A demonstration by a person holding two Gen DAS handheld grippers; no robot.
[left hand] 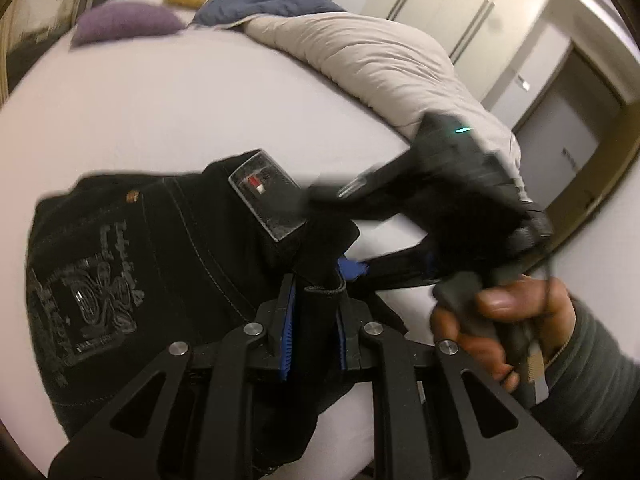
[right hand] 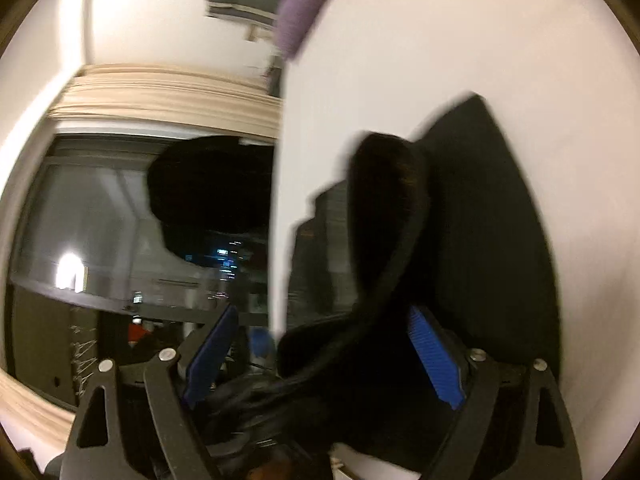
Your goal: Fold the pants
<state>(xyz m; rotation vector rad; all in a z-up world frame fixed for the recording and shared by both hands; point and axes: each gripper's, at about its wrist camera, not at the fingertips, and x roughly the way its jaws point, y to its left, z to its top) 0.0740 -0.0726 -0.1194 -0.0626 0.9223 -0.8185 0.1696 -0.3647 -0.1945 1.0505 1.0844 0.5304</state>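
Left wrist view: the left tongs (left hand: 316, 312) are pressed together on a fold of the black pants (left hand: 168, 248), which lie bunched on the white bed (left hand: 160, 112) ahead and to their left. Just ahead sits a grey waistband patch (left hand: 266, 196) with a small red-and-white flag mark; its writing is too blurred to read. A printed grey label (left hand: 86, 296) on the inside of the pants, left of the fingers, is also unreadable. To the right, a hand (left hand: 504, 328) grips the right tongs (left hand: 352, 270). Right wrist view: those tongs (right hand: 324, 356) stand spread, with a dark strip of pants (right hand: 384, 216) draped loosely between the blue pads (right hand: 434, 356). Beyond lies a purple pillow (right hand: 308, 12)
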